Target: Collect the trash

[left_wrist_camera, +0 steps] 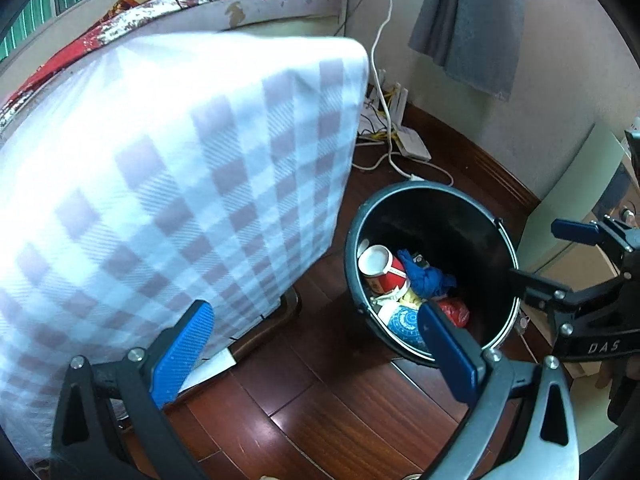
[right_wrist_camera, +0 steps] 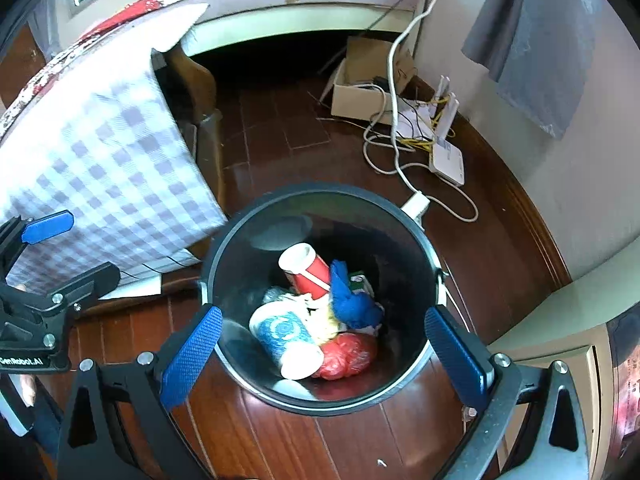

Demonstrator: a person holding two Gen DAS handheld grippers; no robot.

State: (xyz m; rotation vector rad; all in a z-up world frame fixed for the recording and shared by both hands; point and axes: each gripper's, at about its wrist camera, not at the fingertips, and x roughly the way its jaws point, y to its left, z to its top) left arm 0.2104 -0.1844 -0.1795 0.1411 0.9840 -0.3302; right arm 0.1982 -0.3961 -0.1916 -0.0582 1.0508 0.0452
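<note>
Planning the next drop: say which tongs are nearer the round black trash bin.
Right. The right tongs hover directly over the round black trash bin; the left tongs sit off beside it, over the floor.

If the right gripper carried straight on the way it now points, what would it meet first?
Most likely the trash inside the black bin. The open, empty right gripper aims down into its mouth, so the blue-and-white paper cup or red bag looks first in line, though depth is hard to judge.
</note>
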